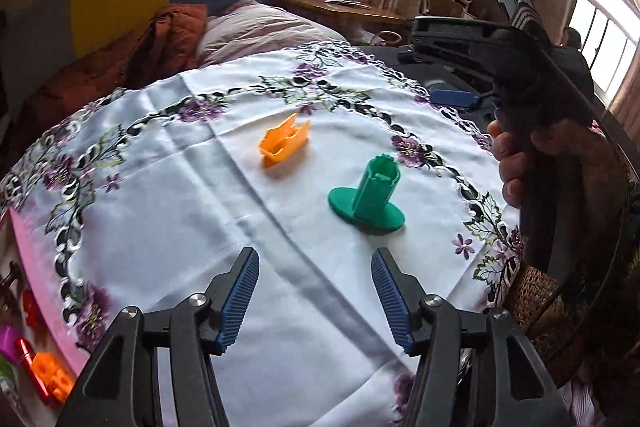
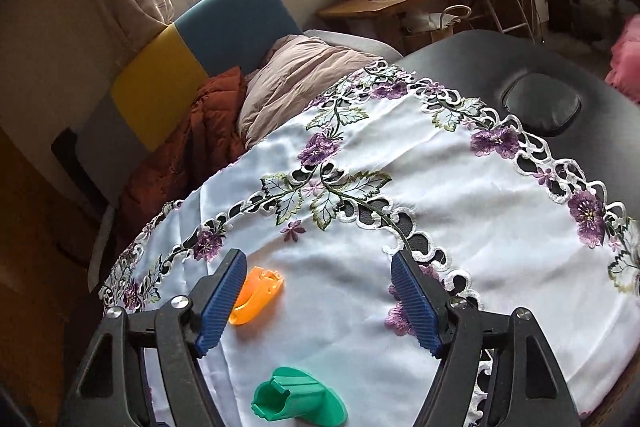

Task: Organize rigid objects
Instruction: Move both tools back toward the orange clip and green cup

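Two plastic pieces lie on the embroidered white cloth (image 1: 168, 219) that covers the desk: an orange piece (image 1: 283, 143), open-topped and boat-shaped, and a green piece (image 1: 367, 198), a hollow stem standing upright on a round flange. In the left wrist view the left gripper (image 1: 316, 301) hangs above bare cloth with its fingers released and nothing between them; both pieces lie ahead of it, the green one nearer and off to the right of its line, the orange one farther and slightly left of centre, its long axis running diagonally away to the upper right. The right gripper (image 2: 320, 301) also has its fingers spread and empty. From its own view the green piece (image 2: 298, 401) sits low between the finger bases, close under the camera and short of the tips, while the orange piece (image 2: 256, 301) lies just beside the left finger, partly hidden behind its blue pad. At the left edge of the left view a pink tray (image 1: 32, 267) holds other small coloured parts, which looks like the likely destination. Judging by this, the right hand is nearer to both pieces; for the green one it would need to draw back before closing on the stem.
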`<state>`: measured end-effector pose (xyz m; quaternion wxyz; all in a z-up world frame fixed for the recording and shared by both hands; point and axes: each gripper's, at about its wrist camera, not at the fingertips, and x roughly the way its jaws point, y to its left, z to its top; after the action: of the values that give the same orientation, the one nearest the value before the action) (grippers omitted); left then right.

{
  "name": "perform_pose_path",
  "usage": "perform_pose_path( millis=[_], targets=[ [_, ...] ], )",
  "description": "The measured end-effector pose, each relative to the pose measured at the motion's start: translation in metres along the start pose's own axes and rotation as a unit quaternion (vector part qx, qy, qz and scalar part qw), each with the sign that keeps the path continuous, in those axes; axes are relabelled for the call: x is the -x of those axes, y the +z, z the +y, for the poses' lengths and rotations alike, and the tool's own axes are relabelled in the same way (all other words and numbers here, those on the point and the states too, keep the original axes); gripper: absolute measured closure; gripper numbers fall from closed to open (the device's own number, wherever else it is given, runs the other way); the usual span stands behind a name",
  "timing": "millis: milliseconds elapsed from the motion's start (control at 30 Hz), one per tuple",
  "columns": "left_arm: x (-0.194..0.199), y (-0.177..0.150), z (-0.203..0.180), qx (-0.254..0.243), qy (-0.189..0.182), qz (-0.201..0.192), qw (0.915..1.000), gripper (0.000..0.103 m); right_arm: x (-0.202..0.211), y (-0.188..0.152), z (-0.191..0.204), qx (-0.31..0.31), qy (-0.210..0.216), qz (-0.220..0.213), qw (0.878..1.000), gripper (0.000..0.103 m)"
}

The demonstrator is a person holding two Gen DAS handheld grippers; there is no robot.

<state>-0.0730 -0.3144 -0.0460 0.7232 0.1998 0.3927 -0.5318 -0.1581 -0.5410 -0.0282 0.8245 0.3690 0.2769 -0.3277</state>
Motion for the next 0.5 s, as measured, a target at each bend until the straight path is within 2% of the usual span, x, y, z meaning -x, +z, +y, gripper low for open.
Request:
perform_pose_path(
  millis=[233, 500],
  targets=[
    [-0.045, 0.022, -0.033, -0.054, -0.023, 0.019, 0.9981, 0.043, -0.002, 0.002, -0.007, -0.019, 0.003, 0.006, 1.000, 0.028],
    [-0.084, 0.036, -0.039, -0.049, -0.027, 0.033, 0.9979, 0.044, -0.004, 0.002, -0.008, -0.023, 0.000, 0.008, 1.000, 0.027]
  ],
)
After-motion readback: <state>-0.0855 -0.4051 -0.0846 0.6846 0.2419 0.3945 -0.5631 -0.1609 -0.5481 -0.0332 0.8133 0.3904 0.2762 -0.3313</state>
